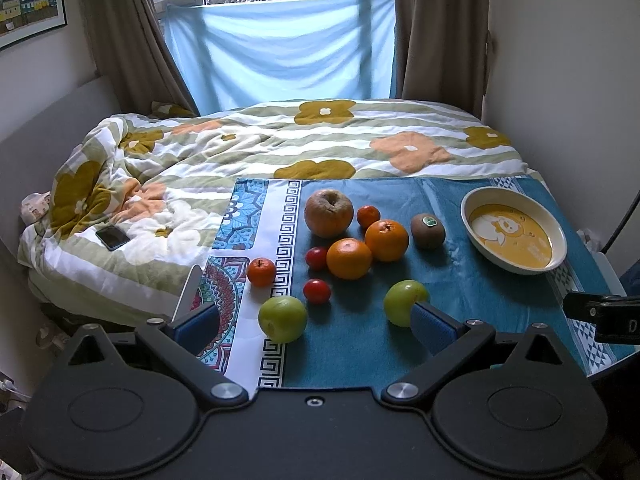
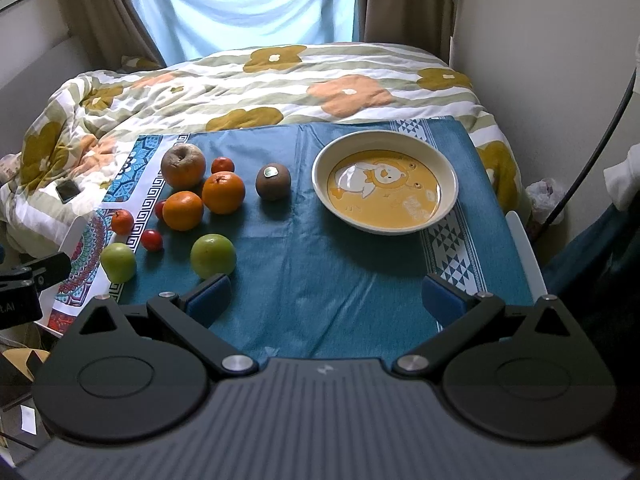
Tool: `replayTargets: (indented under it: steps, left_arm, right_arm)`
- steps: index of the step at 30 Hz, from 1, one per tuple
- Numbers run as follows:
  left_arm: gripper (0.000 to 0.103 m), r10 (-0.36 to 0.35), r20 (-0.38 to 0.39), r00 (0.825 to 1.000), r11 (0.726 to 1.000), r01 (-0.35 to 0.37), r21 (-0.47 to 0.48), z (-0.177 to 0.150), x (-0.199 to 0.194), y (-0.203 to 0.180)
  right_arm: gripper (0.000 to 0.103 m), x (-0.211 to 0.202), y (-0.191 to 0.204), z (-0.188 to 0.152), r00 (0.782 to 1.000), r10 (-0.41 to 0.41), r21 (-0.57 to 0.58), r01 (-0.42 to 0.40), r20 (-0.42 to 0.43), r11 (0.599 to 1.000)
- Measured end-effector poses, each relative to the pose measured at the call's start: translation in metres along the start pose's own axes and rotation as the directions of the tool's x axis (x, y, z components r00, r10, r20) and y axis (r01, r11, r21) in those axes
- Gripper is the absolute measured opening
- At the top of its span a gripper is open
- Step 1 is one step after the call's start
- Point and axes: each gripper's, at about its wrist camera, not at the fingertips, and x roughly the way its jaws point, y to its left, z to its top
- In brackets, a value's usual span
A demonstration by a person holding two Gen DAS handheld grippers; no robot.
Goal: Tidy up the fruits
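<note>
While a flowered duvet (image 1: 248, 148) spreads across the bed behind it, the blue tablecloth (image 2: 328, 264) covers the table on which all the fruit lies, its patterned left border showing white and mandala prints. On the cloth's right side stands the bowl (image 2: 450, 168), cream-rimmed with an orange cartoon base, with nothing in it. Both grippers hover low over the near edge: the left gripper (image 1: 316, 322) has its jaws spread wide, its blue pads framing the two green fruits, and the right gripper (image 2: 328, 300) is likewise spread wide over bare cloth, holding nothing. Largest of the fruits is the wrinkled brown apple (image 1: 329, 213) at the far left of the cluster. Just in front of it sit two oranges (image 1: 387, 240), touching each other, the nearer one (image 1: 349, 258) to the left. A kiwi (image 1: 428, 231) with a sticker stands alone between the oranges and the bowl. Two green apples lie nearest: one (image 1: 282, 318) on the white border, the other (image 1: 405, 300) just beside the left gripper's right pad. A small mandarin (image 1: 261, 272) rests on the border, another (image 1: 368, 216) behind the oranges. Two cherry tomatoes (image 1: 317, 291) lie near the nearer orange, one (image 1: 316, 258) touching it. A dark phone (image 1: 113, 237) lies on the duvet.
</note>
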Motion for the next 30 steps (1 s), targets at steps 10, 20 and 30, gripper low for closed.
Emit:
replayTargets:
  steps: [10, 20, 30]
  left_arm:
    - [0.103, -0.016, -0.023, 1.000, 1.000, 0.017, 0.015, 0.001, 0.006, 0.010]
    - [0.103, -0.030, -0.034, 0.999, 0.998, 0.032, 0.045, 0.001, 0.038, 0.042]
    - [0.099, -0.089, -0.078, 0.993, 0.988, 0.098, 0.123, -0.014, 0.097, 0.066]
  right_arm:
    - [0.103, -0.002, 0.004, -0.003, 1.000, -0.009, 0.019, 0.009, -0.016, 1.000]
    - [0.103, 0.027, 0.027, 0.002, 0.998, 0.007, 0.025, -0.005, -0.057, 1.000]
    - [0.103, 0.087, 0.066, -0.004, 0.993, 0.043, 0.007, -0.043, -0.114, 0.999]
